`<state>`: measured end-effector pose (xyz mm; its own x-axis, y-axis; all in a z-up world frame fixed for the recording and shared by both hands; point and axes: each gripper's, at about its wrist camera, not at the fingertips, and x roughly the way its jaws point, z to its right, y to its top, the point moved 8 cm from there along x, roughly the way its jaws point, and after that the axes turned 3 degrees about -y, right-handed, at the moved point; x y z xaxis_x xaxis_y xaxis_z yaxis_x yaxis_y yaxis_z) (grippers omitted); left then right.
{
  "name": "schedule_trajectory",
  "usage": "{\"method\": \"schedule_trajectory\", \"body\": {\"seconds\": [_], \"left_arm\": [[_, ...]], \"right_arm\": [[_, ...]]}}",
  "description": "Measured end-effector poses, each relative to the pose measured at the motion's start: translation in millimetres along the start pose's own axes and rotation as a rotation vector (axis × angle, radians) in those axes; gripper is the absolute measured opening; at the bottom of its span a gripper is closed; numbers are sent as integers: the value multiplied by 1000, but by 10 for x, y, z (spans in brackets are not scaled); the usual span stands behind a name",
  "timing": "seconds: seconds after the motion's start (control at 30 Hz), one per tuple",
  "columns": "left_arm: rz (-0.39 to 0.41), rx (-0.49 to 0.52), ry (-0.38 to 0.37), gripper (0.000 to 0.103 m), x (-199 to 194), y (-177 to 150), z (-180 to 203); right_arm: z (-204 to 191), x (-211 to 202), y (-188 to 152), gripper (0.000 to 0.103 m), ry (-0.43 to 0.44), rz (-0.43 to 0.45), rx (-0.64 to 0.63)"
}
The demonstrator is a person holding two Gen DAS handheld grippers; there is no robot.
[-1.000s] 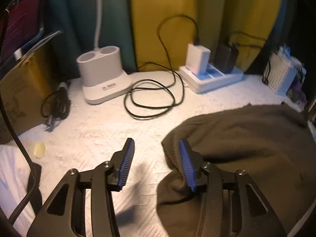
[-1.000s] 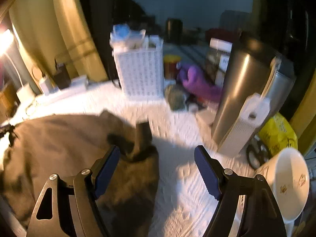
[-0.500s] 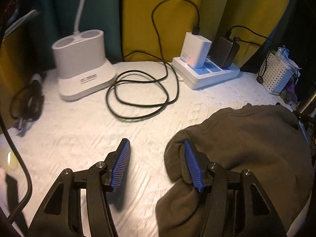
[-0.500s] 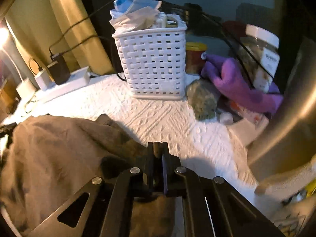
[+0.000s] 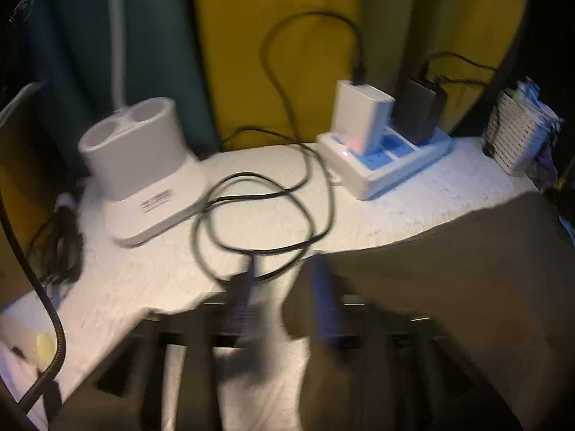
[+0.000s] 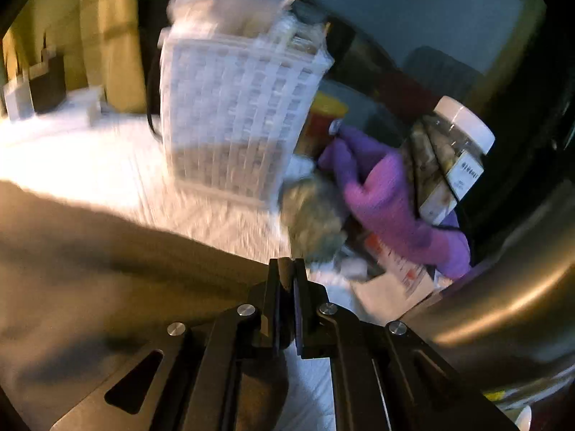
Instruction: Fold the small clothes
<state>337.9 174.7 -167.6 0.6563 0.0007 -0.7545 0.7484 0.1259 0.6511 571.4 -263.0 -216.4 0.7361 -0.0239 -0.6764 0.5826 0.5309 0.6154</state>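
The brown garment (image 5: 449,269) lies spread on the white textured cover (image 5: 143,269) (much is blurred). The right gripper (image 6: 286,280) is clenched on its edge. The left gripper (image 5: 284,287) is opening, one finger on the cloth, nothing pinched. A black cable (image 5: 258,194) coils beyond.

Garment (image 5: 449,273) lying near right on table (image 5: 151,273), cable (image 5: 258,215) coiling behind it, power strip (image 5: 384,165) sitting far right, charging dock (image 5: 143,165) far left.
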Motion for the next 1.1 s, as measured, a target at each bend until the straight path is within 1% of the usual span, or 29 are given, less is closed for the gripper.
{"method": "schedule_trajectory", "body": {"seconds": [0.03, 0.1, 0.2, 0.23, 0.27, 0.3, 0.33, 0.37, 0.53, 0.67, 0.73, 0.8, 0.87, 0.97, 1.0, 1.1], "left_arm": [[15, -9, 17, 69, -65, -10, -59], [26, -22, 44, 69, -190, -64, -173], [18, -37, 81, 69, -353, -214, -315], [11, -36, 84, 69, -411, -282, -331], [5, -33, 81, 69, -456, -333, -323], [-2, -31, 77, 69, -519, -415, -317], [-9, -31, 68, 69, -578, -496, -305], [-16, -30, 58, 69, -613, -561, -274], [-71, -27, 18, 69, -758, -1027, -97], [-105, -23, 8, 69, -878, -1333, -37], [-109, -27, -11, 69, -963, -1464, 14], [-114, -28, -54, 69, -1048, -1586, 97], [-98, -33, -135, 69, -1140, -1682, 219], [-95, -77, -215, 69, -1198, -1798, 306], [-92, -74, -221, 69, -1210, -1839, 338], [-69, -37, -194, 69, -1260, -1911, 406]], "right_arm": [[-22, 9, -21, 5, -13, -1, -11], [-35, -11, -44, 7, -35, 7, -28], [-49, -89, -44, 9, -8, 24, -29], [-41, -155, -38, 18, 0, 39, -31], [-34, -218, -26, 43, 6, 54, -29], [-24, -301, -14, 61, 20, 68, -22], [-11, -356, -6, 88, 30, 76, -15], [7, -432, -4, 91, 38, 85, -9], [111, -811, -118, 91, 61, 103, 31], [167, -1141, -369, 91, 80, 112, 72], [143, -1298, -554, 91, 83, 106, 89], [178, -1405, -725, 91, 88, 97, 115], [214, -1517, -935, 91, 102, 86, 147], [286, -1663, -1263, 91, 111, 67, 192], [309, -1703, -1375, 91, 113, 59, 212], [367, -1820, -1700, 91, 146, 38, 291]]}}
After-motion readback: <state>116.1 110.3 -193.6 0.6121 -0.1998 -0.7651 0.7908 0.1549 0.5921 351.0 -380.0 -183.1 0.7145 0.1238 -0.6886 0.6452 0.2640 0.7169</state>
